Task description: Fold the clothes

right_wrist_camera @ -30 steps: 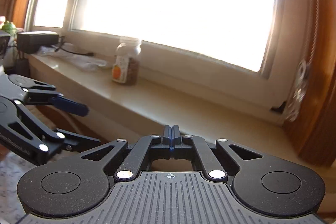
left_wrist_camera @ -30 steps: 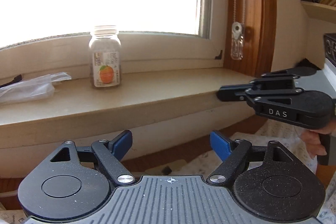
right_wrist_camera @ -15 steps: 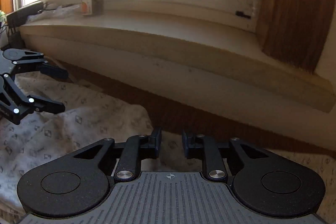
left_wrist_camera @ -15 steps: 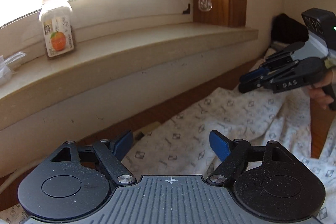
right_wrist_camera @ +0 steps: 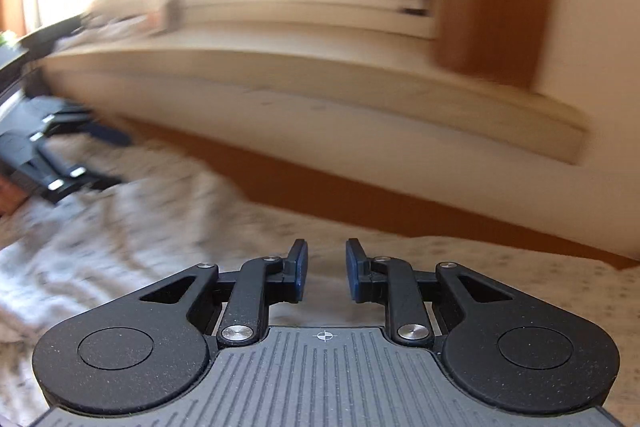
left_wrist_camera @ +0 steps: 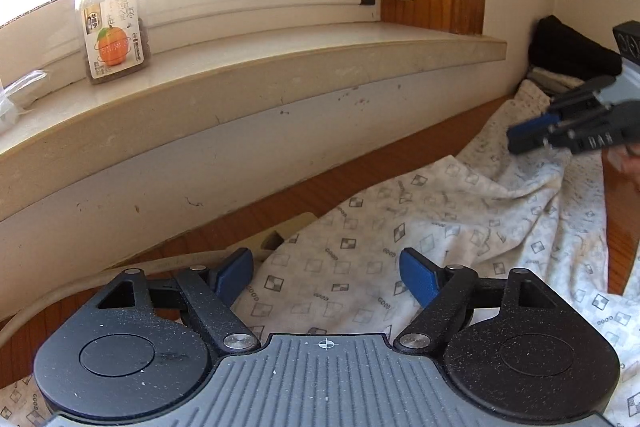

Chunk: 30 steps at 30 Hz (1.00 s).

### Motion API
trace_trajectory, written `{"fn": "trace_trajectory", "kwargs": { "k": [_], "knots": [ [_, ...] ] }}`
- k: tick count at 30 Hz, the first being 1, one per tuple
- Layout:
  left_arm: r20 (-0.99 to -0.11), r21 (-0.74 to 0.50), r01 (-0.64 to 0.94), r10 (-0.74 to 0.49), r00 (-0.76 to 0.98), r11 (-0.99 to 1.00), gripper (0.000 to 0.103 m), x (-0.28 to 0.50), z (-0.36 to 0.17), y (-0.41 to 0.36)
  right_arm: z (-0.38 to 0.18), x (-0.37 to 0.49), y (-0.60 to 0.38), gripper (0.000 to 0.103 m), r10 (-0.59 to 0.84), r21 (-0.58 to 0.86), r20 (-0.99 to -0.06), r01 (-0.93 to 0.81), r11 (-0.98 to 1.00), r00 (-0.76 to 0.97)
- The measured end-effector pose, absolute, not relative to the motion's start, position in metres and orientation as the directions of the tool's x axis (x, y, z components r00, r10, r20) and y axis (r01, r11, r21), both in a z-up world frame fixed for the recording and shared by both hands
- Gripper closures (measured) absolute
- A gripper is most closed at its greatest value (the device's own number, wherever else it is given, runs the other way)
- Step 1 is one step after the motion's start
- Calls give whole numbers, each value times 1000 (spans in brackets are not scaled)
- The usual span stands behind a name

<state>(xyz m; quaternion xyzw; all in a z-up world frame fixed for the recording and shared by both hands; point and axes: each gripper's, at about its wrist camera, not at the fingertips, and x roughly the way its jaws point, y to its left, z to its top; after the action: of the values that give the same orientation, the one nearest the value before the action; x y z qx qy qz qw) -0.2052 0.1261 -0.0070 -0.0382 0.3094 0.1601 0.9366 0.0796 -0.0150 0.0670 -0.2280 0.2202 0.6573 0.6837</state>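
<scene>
Nearest to you, your left gripper [left_wrist_camera: 326,277] points down over a white garment [left_wrist_camera: 420,227] printed with small checkered squares. Its blue fingers [left_wrist_camera: 416,279] stand wide apart, with cloth below the gap but nothing clamped between them.

Your right gripper [right_wrist_camera: 323,269] hangs above another stretch of the same garment. Its fingers [right_wrist_camera: 298,271] are parted only a little, and nothing sits in the narrow gap. That view is smeared by motion blur, so fine detail of the cloth there cannot be told.

The garment lies spread and rumpled on a wooden counter [left_wrist_camera: 304,195], with loose ridges and creases running toward the far right. No neat fold line or squared edge shows anywhere. By this reading the folding has barely begun: neither hand has hold of the cloth, and gripping an edge, smoothing and every fold are left to do.

Beyond the counter runs a pale window sill [left_wrist_camera: 256,67]. On it stands a clear jar [left_wrist_camera: 114,41] with an orange on its label. A dark item [left_wrist_camera: 572,47] rests in the far right corner.
</scene>
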Motion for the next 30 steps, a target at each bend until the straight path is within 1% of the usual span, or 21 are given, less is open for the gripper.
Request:
{"fn": "trace_trajectory", "kwargs": {
  "k": [3, 6, 9, 14, 15, 16, 18, 21, 23, 24, 25, 26, 27, 28, 30],
  "knots": [
    [-591, 31, -324, 278, 757, 946, 20, -209, -8, 126, 63, 88, -7, 71, 792, -17, -610, -1000, 16, 24],
    [-592, 31, -324, 279, 756, 945, 20, -211, -8, 125, 60, 80, 4, 64, 777, 11, -627, -998, -69, -60],
    [-592, 29, -326, 279, 756, 945, 20, -212, -8, 126, 57, 69, 13, 63, 759, 28, -640, -991, -129, -117],
    [-592, 32, -328, 283, 755, 944, 20, -212, -7, 125, 55, 60, 18, 64, 748, 8, -654, -989, -146, -116],
    [-592, 33, -328, 283, 755, 944, 20, -211, -7, 125, 56, 61, 18, 73, 749, 7, -654, -990, -140, -110],
    [-591, 33, -329, 284, 755, 944, 20, -211, -7, 125, 57, 62, 18, 102, 750, 3, -653, -991, -133, -103],
    [-590, 34, -330, 286, 755, 943, 20, -212, -6, 125, 59, 58, 16, 102, 775, -69, -631, -991, -114, -45],
    [-589, 35, -333, 289, 755, 942, 20, -212, -6, 125, 80, 56, 2, 102, 888, -195, -446, -980, 28, 114],
    [-589, 34, -334, 289, 754, 942, 20, -213, -6, 125, 93, 55, -3, 101, 919, -213, -345, -970, 121, 191],
    [-590, 34, -334, 289, 754, 942, 20, -213, -6, 125, 91, 57, -3, 101, 913, -213, -362, -970, 117, 190],
    [-589, 33, -336, 290, 754, 941, 19, -213, -6, 125, 89, 58, -2, 100, 906, -214, -378, -970, 113, 189],
    [-589, 32, -338, 291, 754, 941, 19, -213, -6, 125, 88, 59, -2, 95, 899, -214, -395, -971, 109, 188],
    [-591, 33, -340, 293, 752, 940, 19, -213, -6, 125, 86, 60, -2, 78, 892, -213, -412, -971, 106, 187],
    [-594, 34, -342, 294, 749, 939, 19, -213, -6, 125, 84, 66, -4, 65, 884, -196, -431, -975, 103, 181],
    [-612, 43, -354, 305, 730, 934, 19, -211, -8, 126, 79, 85, -14, 64, 869, -176, -447, -973, 149, 214]
  ]
}}
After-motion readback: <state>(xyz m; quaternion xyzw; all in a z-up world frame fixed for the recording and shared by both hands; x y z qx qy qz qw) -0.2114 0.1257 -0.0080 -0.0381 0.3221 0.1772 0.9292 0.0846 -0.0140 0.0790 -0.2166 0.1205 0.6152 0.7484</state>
